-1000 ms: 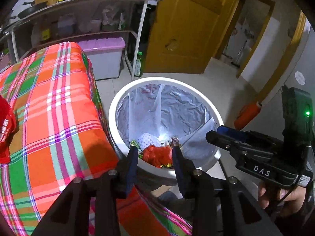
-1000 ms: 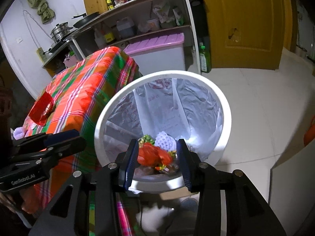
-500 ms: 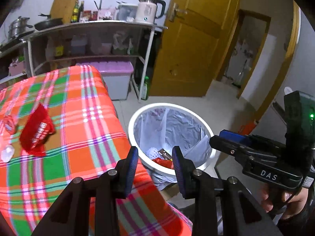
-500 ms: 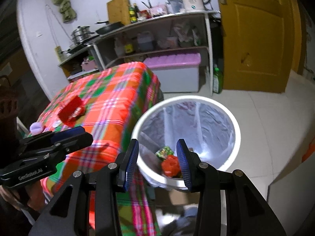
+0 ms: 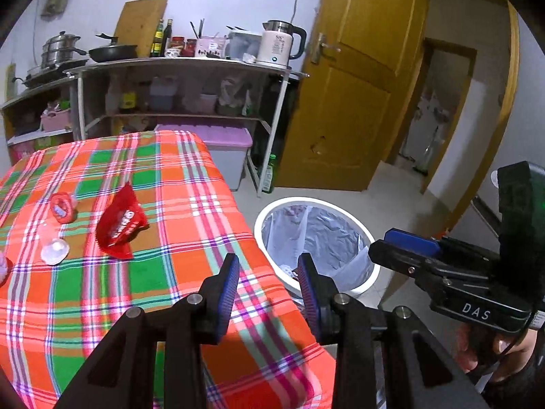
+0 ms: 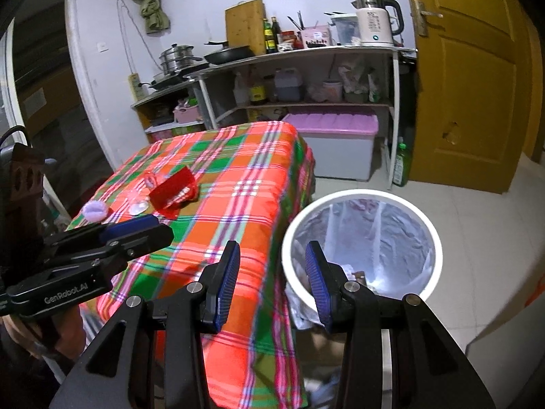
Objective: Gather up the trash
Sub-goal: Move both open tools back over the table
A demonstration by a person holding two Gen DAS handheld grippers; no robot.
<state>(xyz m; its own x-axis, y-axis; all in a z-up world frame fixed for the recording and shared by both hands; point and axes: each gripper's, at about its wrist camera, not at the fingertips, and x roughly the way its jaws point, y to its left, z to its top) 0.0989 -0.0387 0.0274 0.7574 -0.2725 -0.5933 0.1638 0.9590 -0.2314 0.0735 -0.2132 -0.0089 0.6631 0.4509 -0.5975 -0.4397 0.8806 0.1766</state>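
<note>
Between my 2 pairs of jaws nothing is held: left gripper (image 5: 267, 274) and right gripper (image 6: 272, 267) both stand spread and empty, over the table's near corner and the bin's rim. Step in hand, I judge: going for the next piece. White bin (image 6: 361, 195) sits beside the plaid table (image 5: 190, 184). Red wrapper (image 5: 120, 225) lies farther in, with a small red packet (image 5: 61, 207) and clear cup (image 5: 54, 251) just beside. Next move needs a low, flat pinch; nothing blocks it.
</note>
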